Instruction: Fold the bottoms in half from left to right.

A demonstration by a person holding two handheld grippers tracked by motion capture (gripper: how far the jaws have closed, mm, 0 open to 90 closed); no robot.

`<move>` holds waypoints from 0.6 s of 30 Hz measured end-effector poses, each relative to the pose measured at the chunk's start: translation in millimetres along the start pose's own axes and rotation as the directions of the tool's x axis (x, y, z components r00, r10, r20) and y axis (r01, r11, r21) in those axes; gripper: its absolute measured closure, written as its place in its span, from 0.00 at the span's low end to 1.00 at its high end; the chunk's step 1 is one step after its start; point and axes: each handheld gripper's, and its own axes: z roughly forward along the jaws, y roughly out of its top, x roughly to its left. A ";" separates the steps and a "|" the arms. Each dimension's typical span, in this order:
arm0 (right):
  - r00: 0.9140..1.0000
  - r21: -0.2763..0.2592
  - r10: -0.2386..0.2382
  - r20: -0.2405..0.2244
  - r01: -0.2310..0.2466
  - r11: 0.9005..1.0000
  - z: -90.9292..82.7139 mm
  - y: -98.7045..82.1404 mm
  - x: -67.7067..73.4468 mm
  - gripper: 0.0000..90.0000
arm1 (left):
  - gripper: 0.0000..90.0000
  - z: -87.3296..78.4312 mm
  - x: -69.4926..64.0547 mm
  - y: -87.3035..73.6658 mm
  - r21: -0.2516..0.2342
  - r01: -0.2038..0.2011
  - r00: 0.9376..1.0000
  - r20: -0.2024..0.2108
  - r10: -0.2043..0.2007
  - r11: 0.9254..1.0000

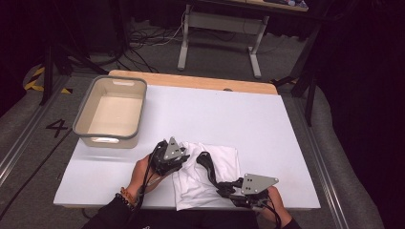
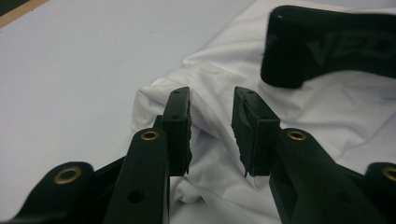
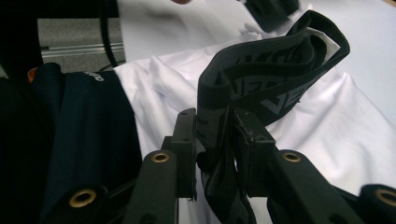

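In the high view, a white garment (image 1: 210, 174) is lying folded and wrinkled at the lower centre of the frame, on the white table (image 1: 248, 119). A black strap (image 1: 210, 169) is curving across it. A beige bin (image 1: 112, 112) with grey rim is standing at the upper left, with nothing visible inside.

In the left gripper view, the left gripper (image 2: 212, 126) is staying released, with a fold of the white garment between the jaws, not pressed.

In the right gripper view, the right gripper (image 3: 215, 149) is grasping the black strap, which is showing grey letters and is looping up to the upper right.
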 end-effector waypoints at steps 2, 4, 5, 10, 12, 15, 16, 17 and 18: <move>1.000 -0.004 -0.008 -0.003 0.008 1.000 0.2 0.8 1.9 0.79 | 0.75 1.9 1.3 2.8 0.001 -0.002 1.000 -0.001 0.002 1.000; 0.999 0.001 -0.023 -0.029 0.023 1.000 1.4 1.5 5.0 0.80 | 0.74 5.6 3.7 9.3 -0.002 -0.003 1.000 -0.004 0.003 1.000; 0.999 0.009 -0.026 -0.035 0.027 1.000 2.4 1.4 6.5 0.81 | 0.75 8.4 7.1 16.1 -0.006 -0.015 1.000 -0.012 0.014 1.000; 0.996 0.044 -0.060 -0.061 0.063 0.997 7.8 -0.6 12.0 0.81 | 0.74 26.4 15.7 39.0 0.023 -0.022 0.998 0.059 0.021 1.000; 0.996 0.040 -0.060 -0.067 0.062 0.997 7.2 -0.6 11.7 0.75 | 0.75 29.4 8.7 42.2 0.042 -0.067 0.993 0.096 0.063 0.997; 0.998 0.003 -0.025 -0.053 0.025 1.000 2.7 0.2 8.2 0.63 | 0.79 26.7 -4.1 39.3 0.043 -0.109 0.978 0.182 0.100 0.993; 0.999 -0.002 0.002 -0.038 -0.002 1.000 -0.1 0.9 5.0 0.59 | 0.79 25.5 -8.2 37.6 0.054 -0.128 0.972 0.203 0.115 0.990; 0.999 -0.031 0.034 -0.006 -0.034 0.999 -5.8 1.6 -0.3 0.53 | 0.80 24.1 -12.1 35.7 0.067 -0.144 0.964 0.233 0.125 0.987; 0.999 -0.031 0.034 -0.006 -0.034 0.999 -5.8 1.6 -0.3 0.53 | 0.80 22.0 -15.7 33.3 0.070 -0.158 0.960 0.246 0.136 0.985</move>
